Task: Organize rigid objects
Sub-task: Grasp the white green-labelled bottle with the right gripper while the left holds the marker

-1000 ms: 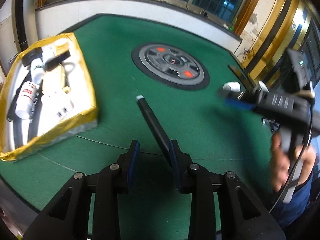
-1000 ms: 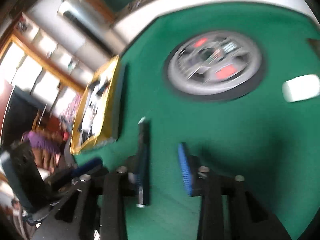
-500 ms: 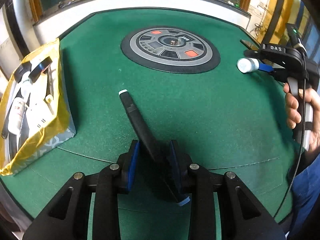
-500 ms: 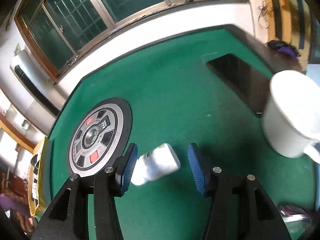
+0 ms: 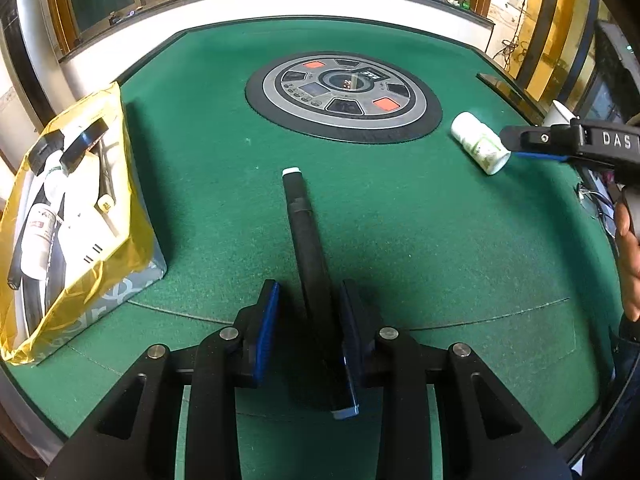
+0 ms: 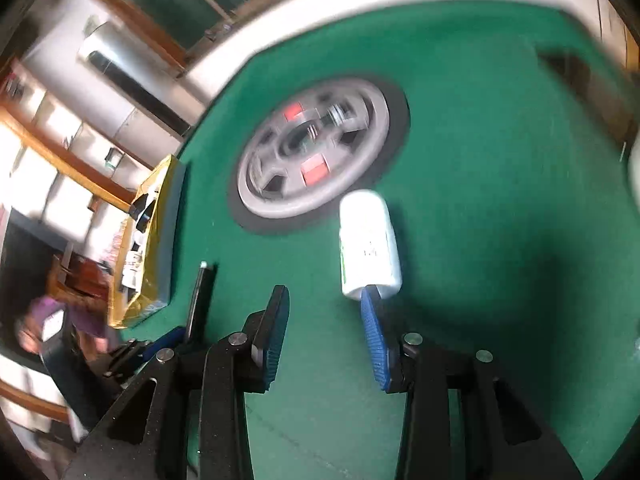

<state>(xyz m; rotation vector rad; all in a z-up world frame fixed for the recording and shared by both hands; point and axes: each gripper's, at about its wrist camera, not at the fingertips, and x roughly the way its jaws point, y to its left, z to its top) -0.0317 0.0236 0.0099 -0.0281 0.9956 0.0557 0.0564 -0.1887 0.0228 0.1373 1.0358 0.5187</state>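
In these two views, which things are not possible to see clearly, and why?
- White bottle label: right wrist view, motion blur.
- Long black object, near end: left wrist view, hidden behind the left hand-held gripper.
- Yellow box contents: left wrist view, cut by the edge, too small.

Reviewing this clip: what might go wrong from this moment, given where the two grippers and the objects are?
1. The long black stick sits against only one pad of the open left gripper; closing off-centre may twist it.
2. The white bottle lies on its side touching one fingertip of the open right gripper, so it might roll off across the green table.
3. The right wrist view is motion-blurred, hinting at a fast approach.
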